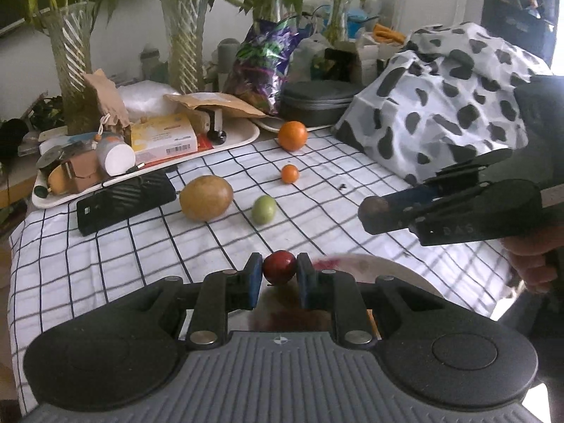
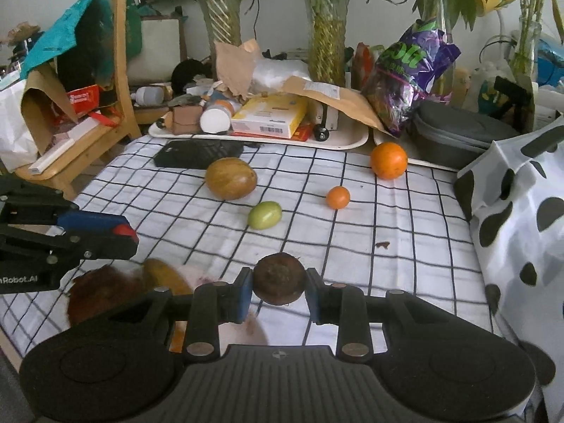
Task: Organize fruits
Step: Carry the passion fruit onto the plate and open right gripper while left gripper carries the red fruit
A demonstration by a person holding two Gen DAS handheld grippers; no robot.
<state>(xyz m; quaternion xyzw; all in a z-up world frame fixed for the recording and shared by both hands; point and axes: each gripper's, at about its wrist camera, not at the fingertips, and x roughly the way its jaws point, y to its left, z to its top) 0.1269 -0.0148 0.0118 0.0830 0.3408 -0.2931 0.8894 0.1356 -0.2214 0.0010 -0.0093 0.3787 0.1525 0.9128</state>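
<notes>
My left gripper [image 1: 279,272] is shut on a small red fruit [image 1: 279,270], held just above a white plate [image 1: 380,269]. My right gripper [image 2: 278,284] is shut on a round brown fruit [image 2: 279,278]; it also shows from the side in the left wrist view as the right gripper [image 1: 373,211]. On the checked tablecloth [image 2: 405,225] lie a big yellow-brown fruit [image 2: 231,178], a green fruit [image 2: 264,214], a small orange [image 2: 337,197] and a large orange [image 2: 388,160]. In the right wrist view the plate [image 2: 190,271] holds a brown fruit [image 2: 102,292] and a yellowish one [image 2: 165,275].
A white tray [image 2: 349,141] piled with boxes, bottles and paper stands at the table's far edge, with a black flat device [image 2: 197,153] before it. A black-spotted white cloth [image 2: 521,218] covers the right side. Vases with plants, a purple bag [image 2: 409,70] and a wooden chair [image 2: 105,112] lie behind.
</notes>
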